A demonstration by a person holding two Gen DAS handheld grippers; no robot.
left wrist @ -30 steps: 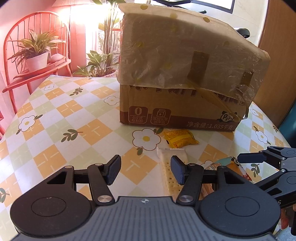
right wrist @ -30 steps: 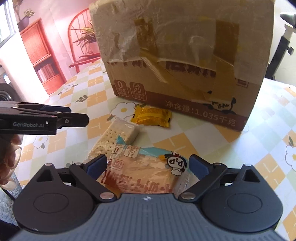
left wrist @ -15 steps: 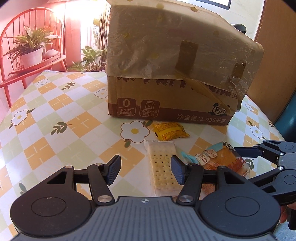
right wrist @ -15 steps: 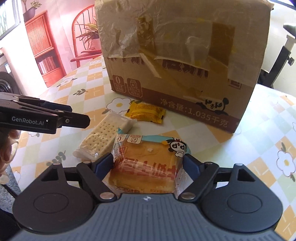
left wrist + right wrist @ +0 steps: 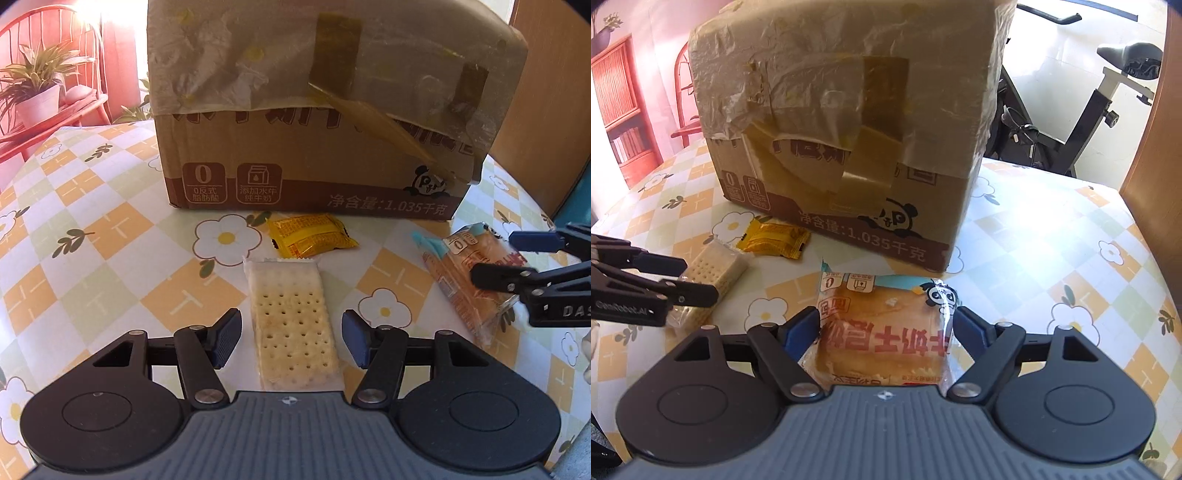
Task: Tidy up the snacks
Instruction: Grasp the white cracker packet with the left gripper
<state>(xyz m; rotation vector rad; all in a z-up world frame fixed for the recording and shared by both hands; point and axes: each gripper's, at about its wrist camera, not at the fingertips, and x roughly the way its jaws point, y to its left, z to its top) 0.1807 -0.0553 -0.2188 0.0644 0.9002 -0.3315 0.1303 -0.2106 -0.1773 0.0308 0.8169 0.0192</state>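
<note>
A: Where is the cracker pack point(image 5: 293, 325) now?

B: It lies flat on the surface point(image 5: 92, 236), between the two fingers of the left claw point(image 5: 291, 338). The fingers stand wide apart, one on each side of the pack, and neither touches it. This claw holds nothing.

A: And the right claw point(image 5: 886, 330)?

B: Its fingers are also spread, and the bread pack point(image 5: 882, 328) lies between them on the surface. The left finger point(image 5: 801, 330) seems to be against the wrapper; on the right side I see only a thin gap or maybe light contact, I cannot tell. The pack is not lifted.

A: Anything else near?

B: A small yellow snack packet point(image 5: 310, 236) lies just beyond the cracker pack, in front of the big cardboard box point(image 5: 325, 110). The box stands behind all three snacks, with tape and plastic film over its top part.
</note>
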